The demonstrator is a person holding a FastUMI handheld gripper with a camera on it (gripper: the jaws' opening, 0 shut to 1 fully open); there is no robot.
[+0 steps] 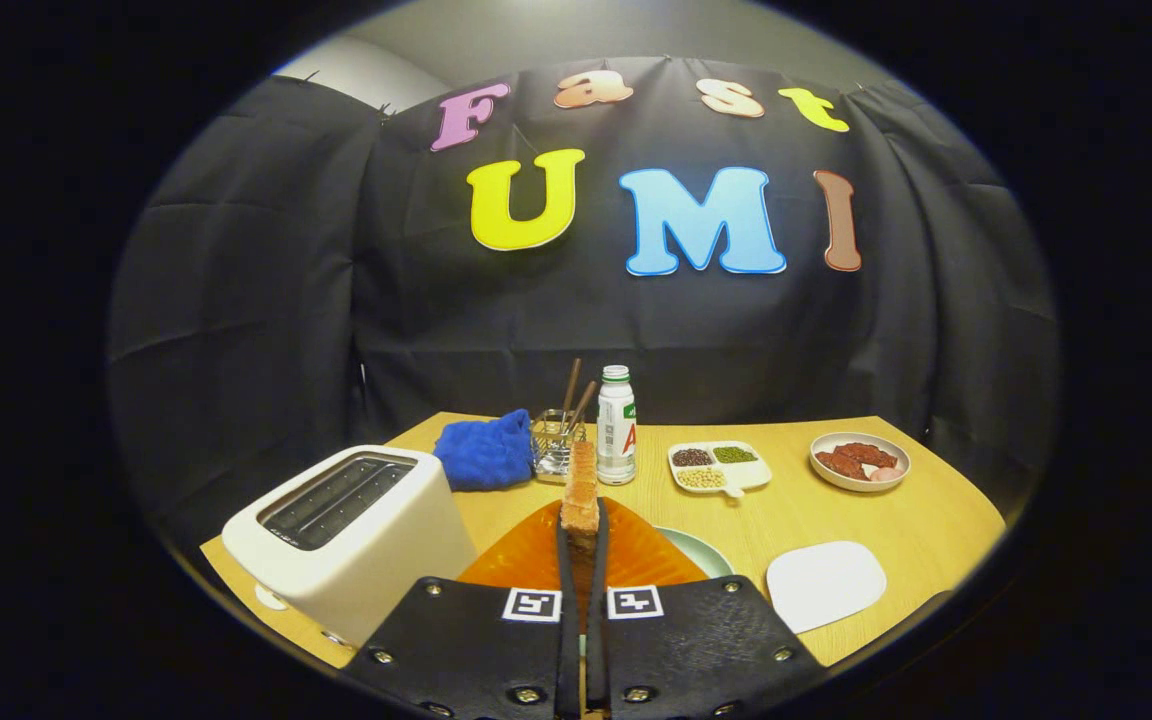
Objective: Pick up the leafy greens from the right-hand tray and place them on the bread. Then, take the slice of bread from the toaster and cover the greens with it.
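Tool (581,545) fingers pinch an upright slice of bread (581,488) above the orange plate (526,555), with the toaster (351,535) near left on the worktop (836,505).

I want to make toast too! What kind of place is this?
Probably a pretend kitchen table in a booth: a toaster, a drink bottle and a plate of meat. The tool is shut on a bread slice.

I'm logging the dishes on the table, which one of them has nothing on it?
The plain white tray, nearest the fingers on their right. The divided dish holds beans in three compartments, and the round bowl holds meat.
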